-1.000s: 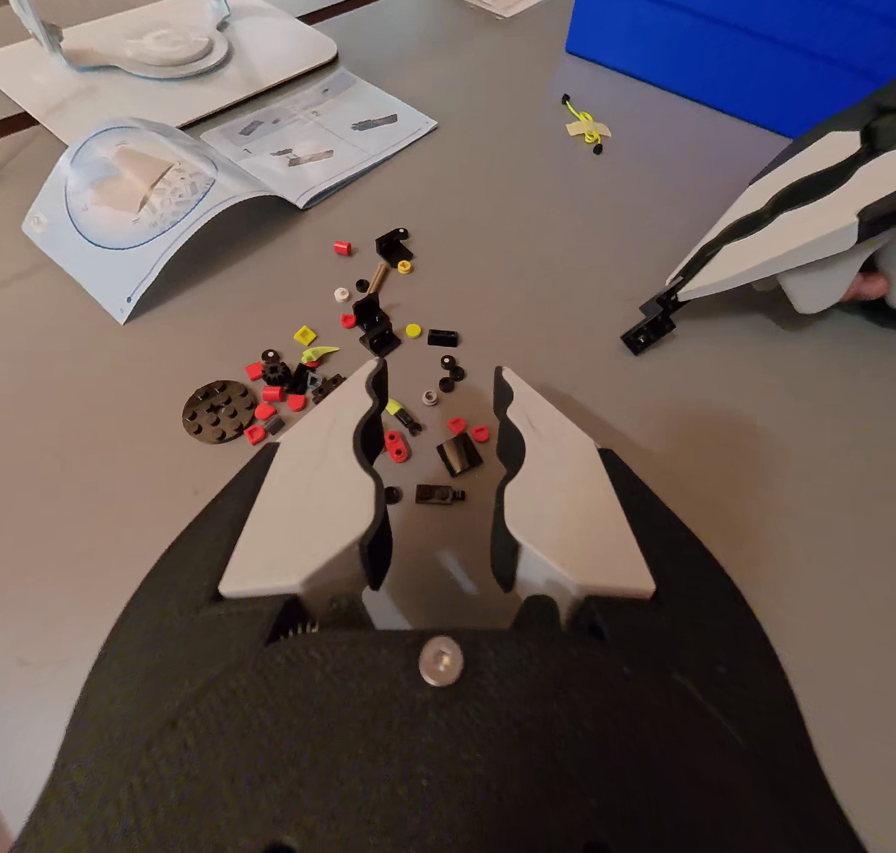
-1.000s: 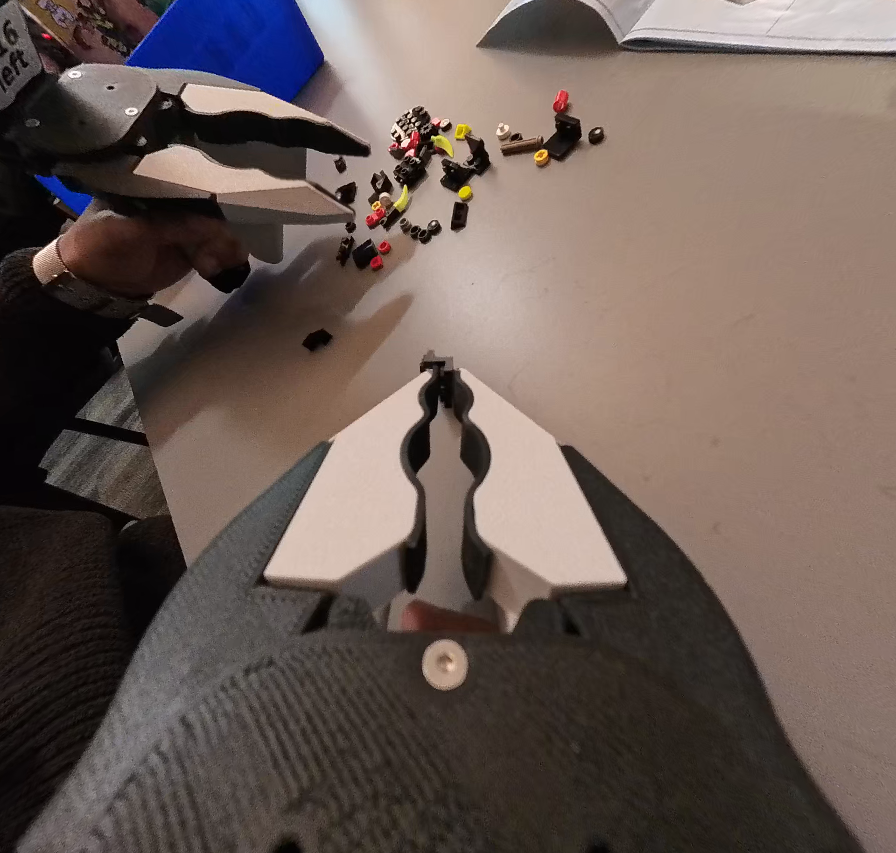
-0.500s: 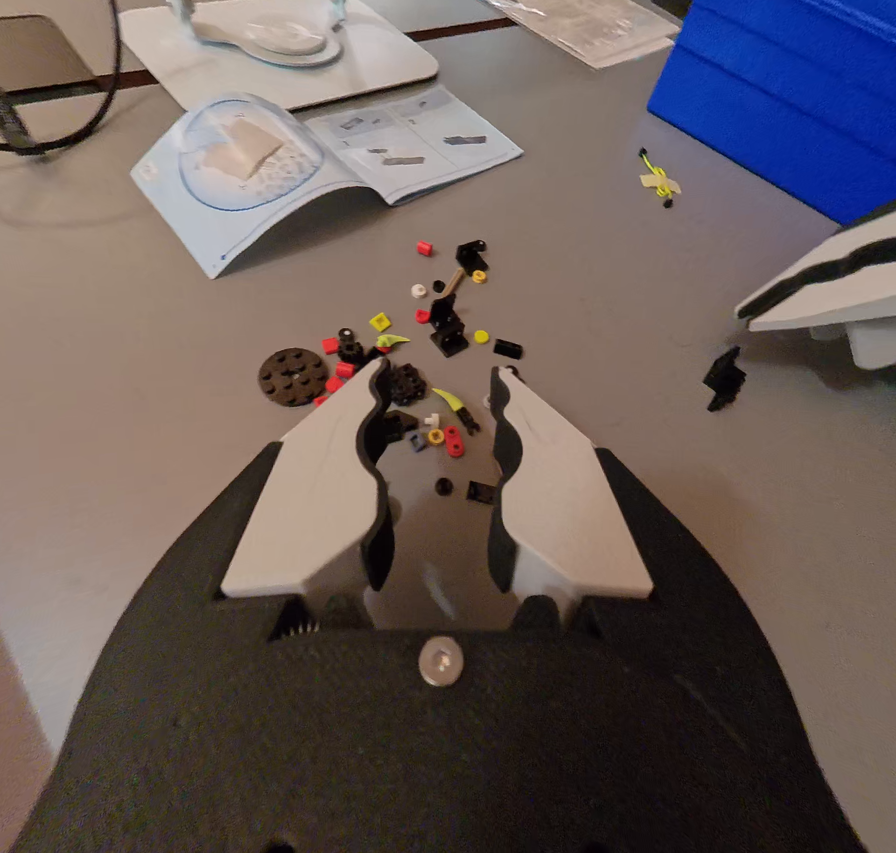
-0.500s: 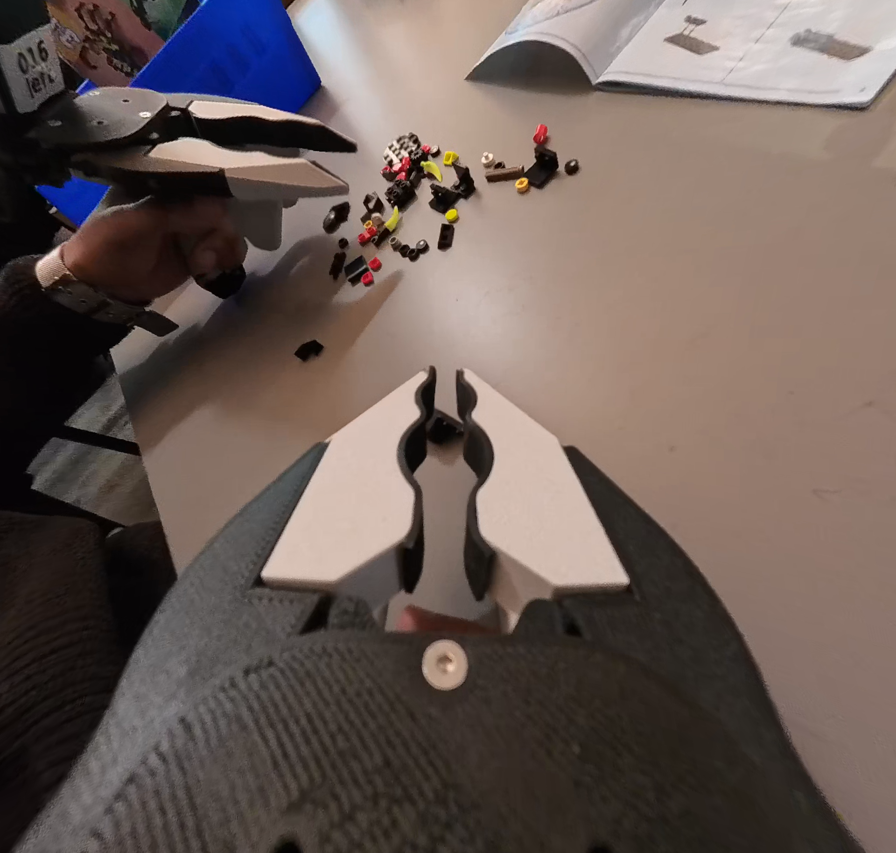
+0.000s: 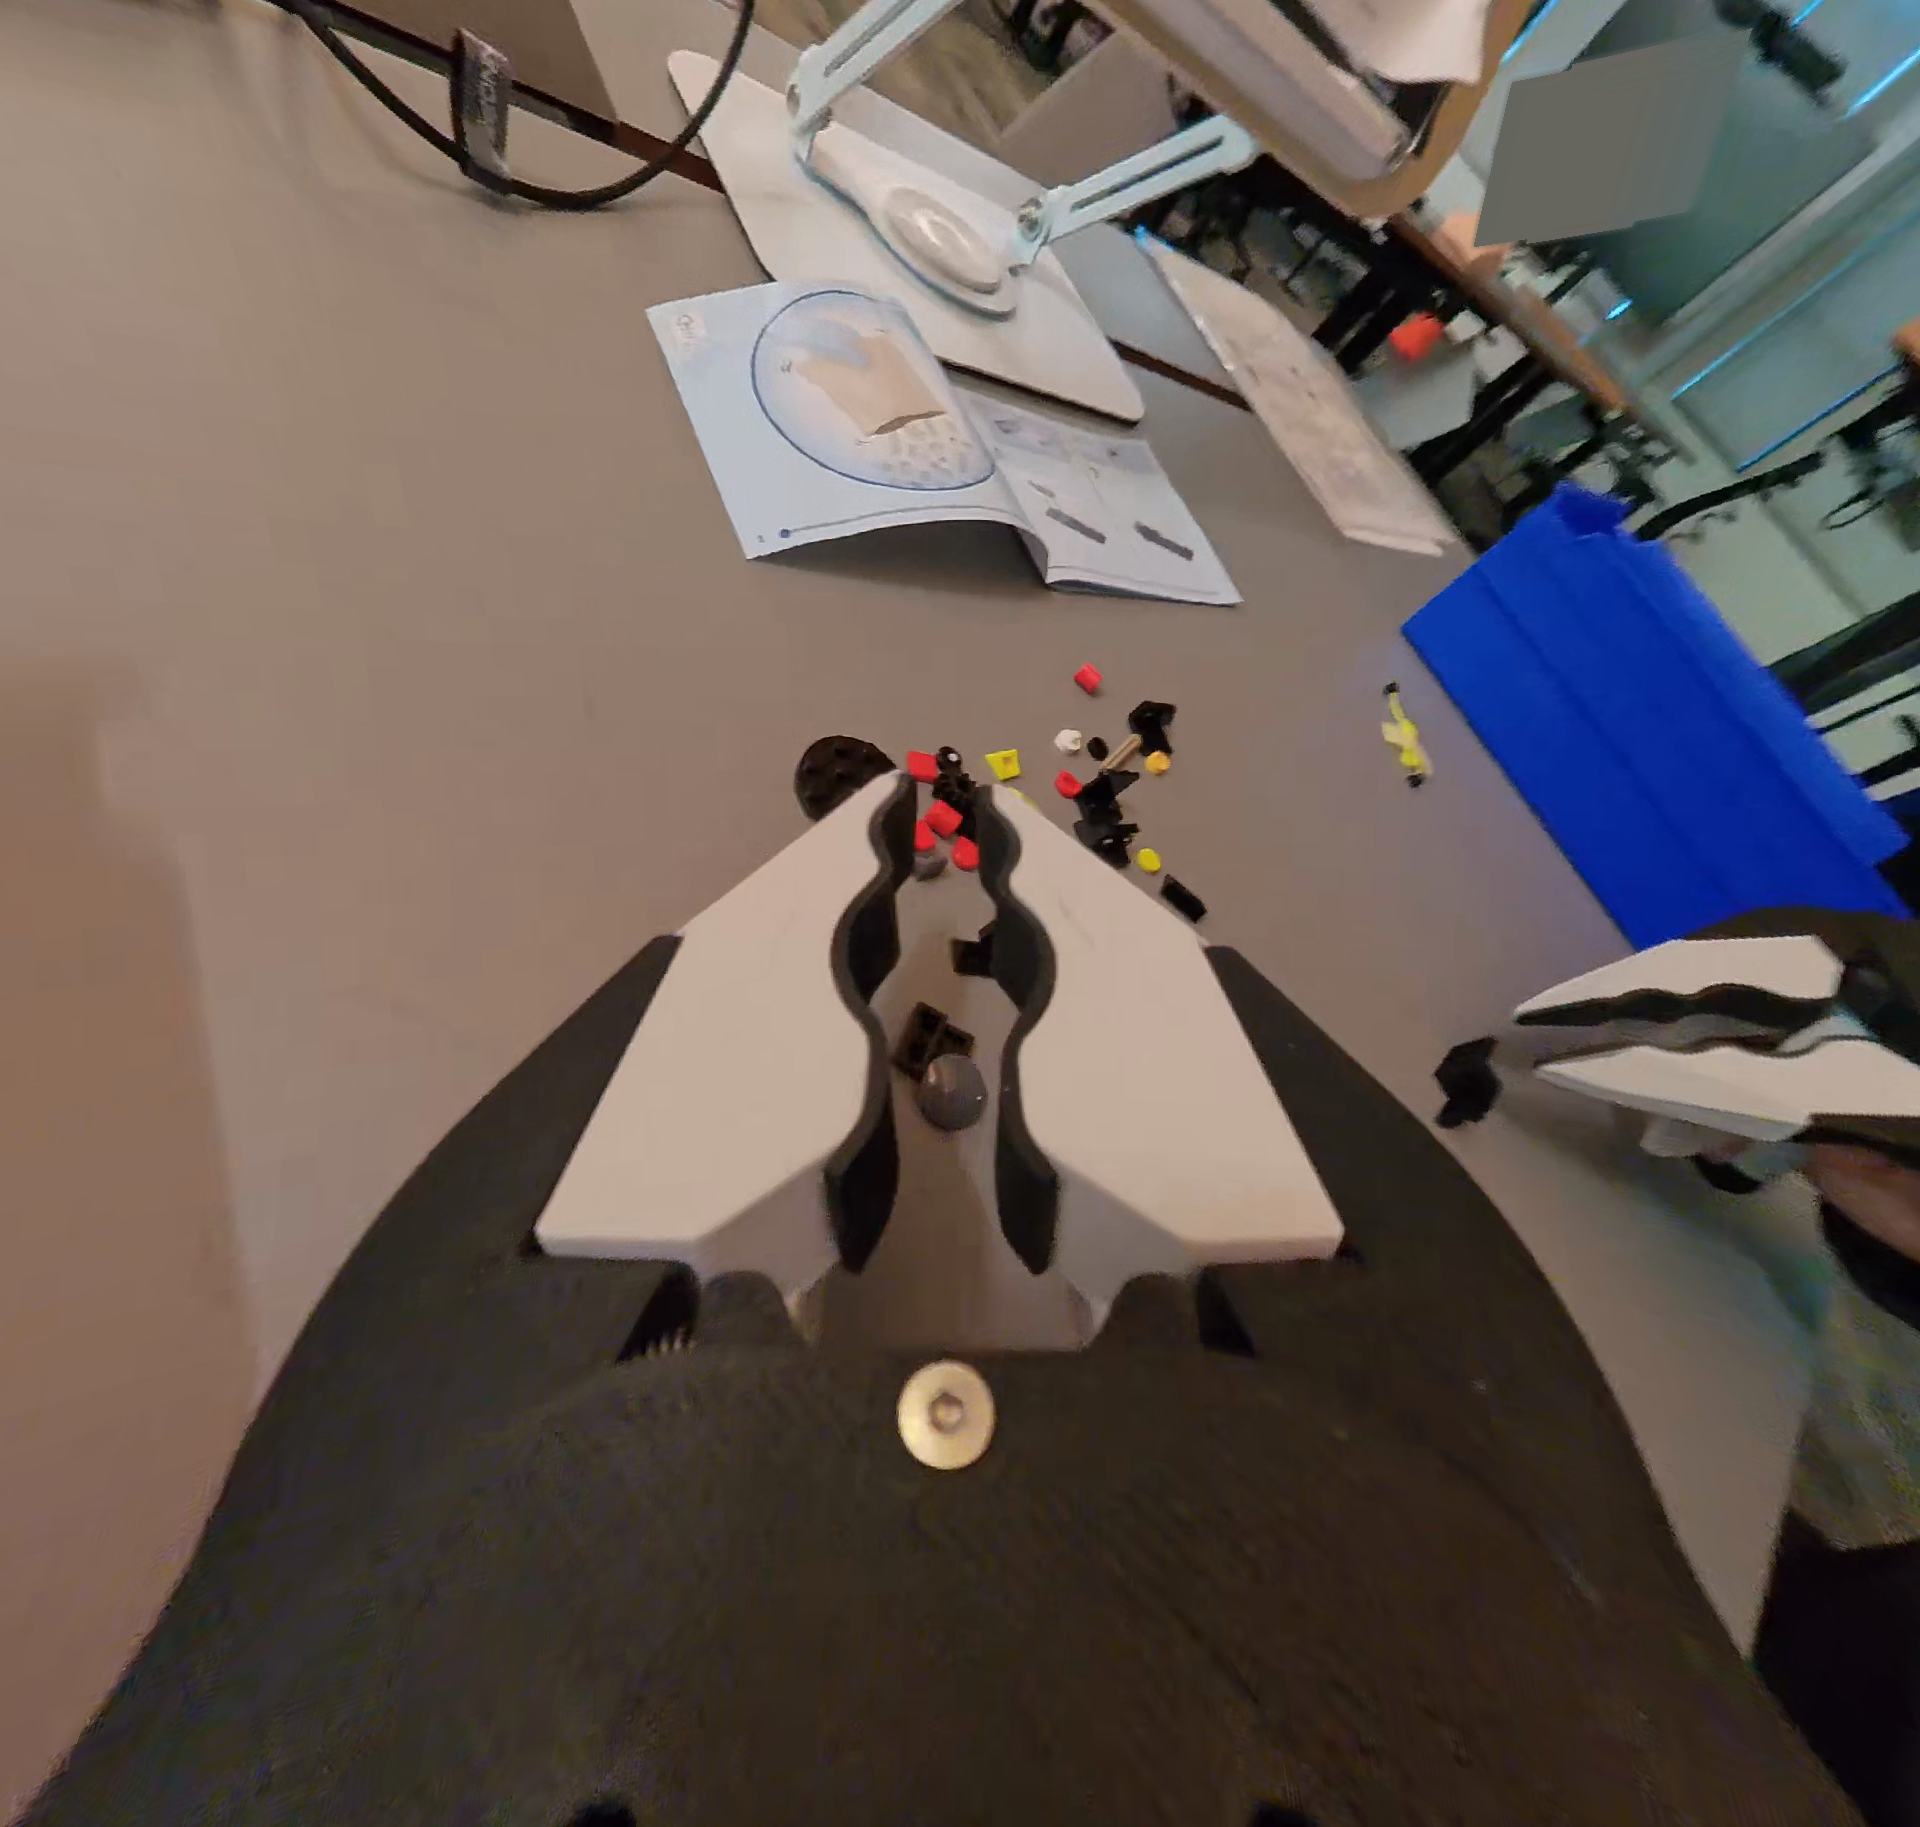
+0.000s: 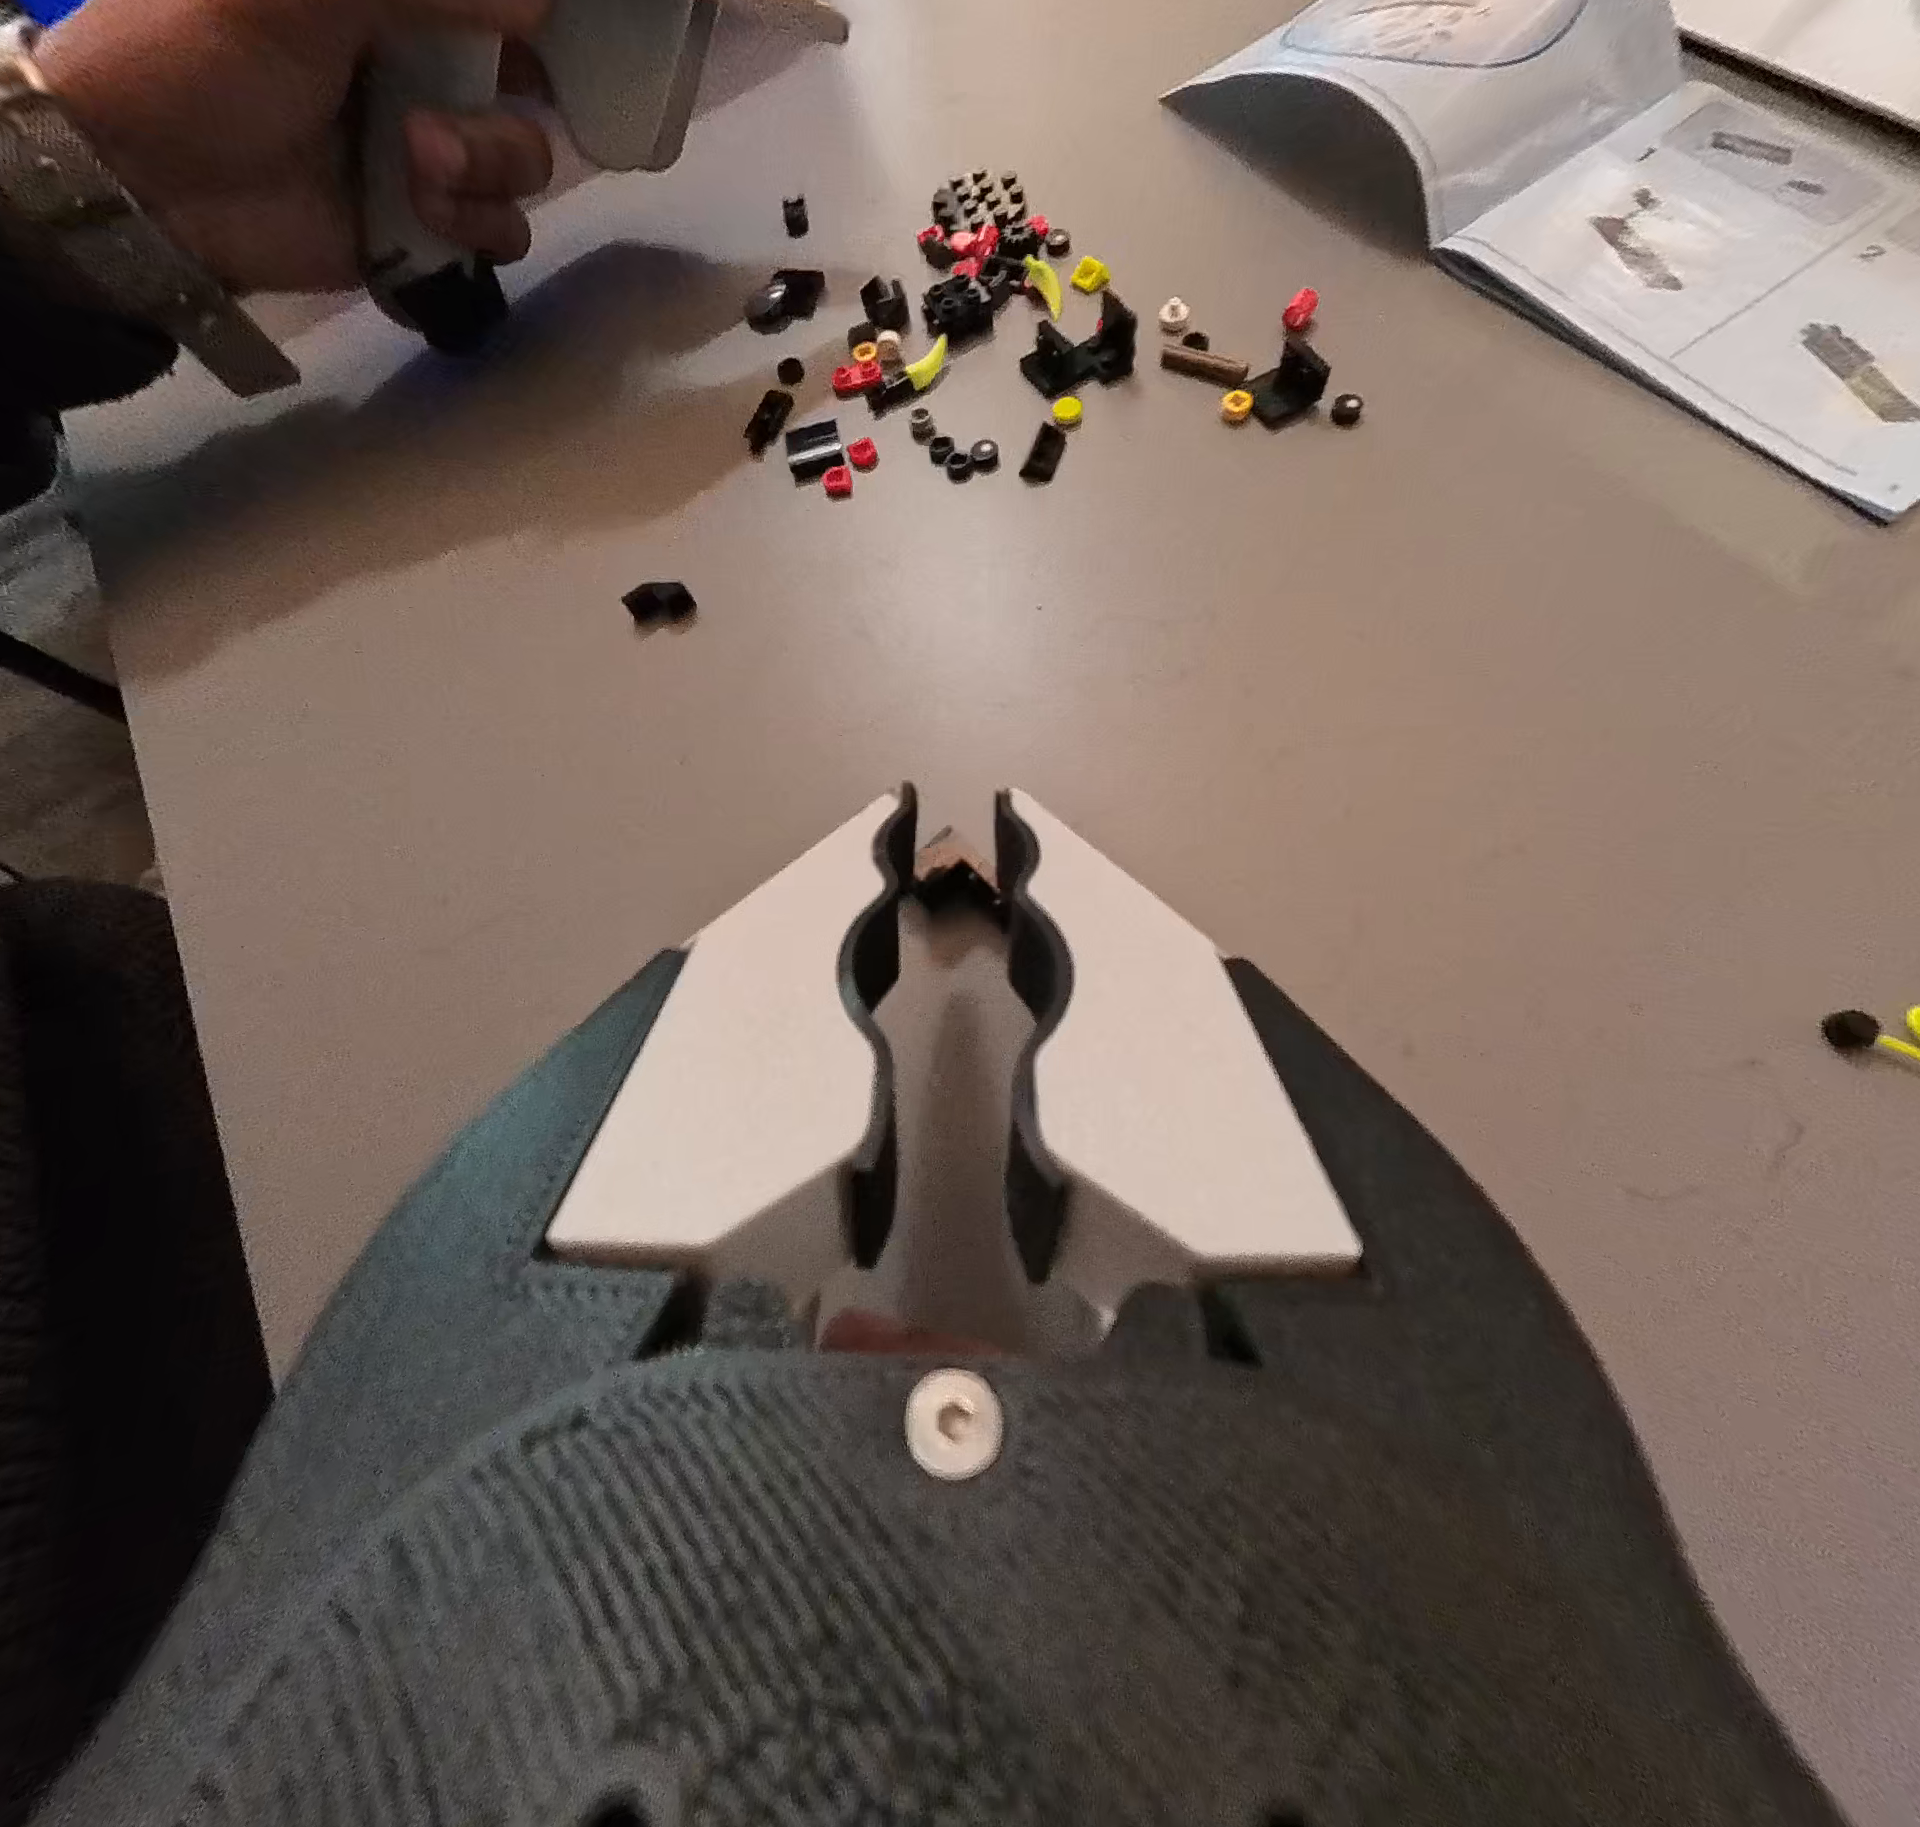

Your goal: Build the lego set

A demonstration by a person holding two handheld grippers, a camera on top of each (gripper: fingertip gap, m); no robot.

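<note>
My left gripper hangs above a pile of small red, black and yellow building pieces on the grey table. Its jaws stand a narrow gap apart, and the red and black pieces seen through the gap lie on the table below. A hand holds this gripper at the top left of the right wrist view. My right gripper is shut on a small black piece, which sits just behind the tips and reaches both pads. A loose black piece lies between the right gripper and the pile.
An open instruction booklet lies beyond the pile, with a white stand base and a black cable behind it. A blue bin stands at the right, with a yellow and black piece near it. The table edge runs along the left. Spacing between my two grippers at the tips: around 25 centimeters.
My left jaws have closed from wide open to a narrow gap, and its view has swung and tilted. My right jaws have widened slightly, and the black piece has shifted back from the tips.
</note>
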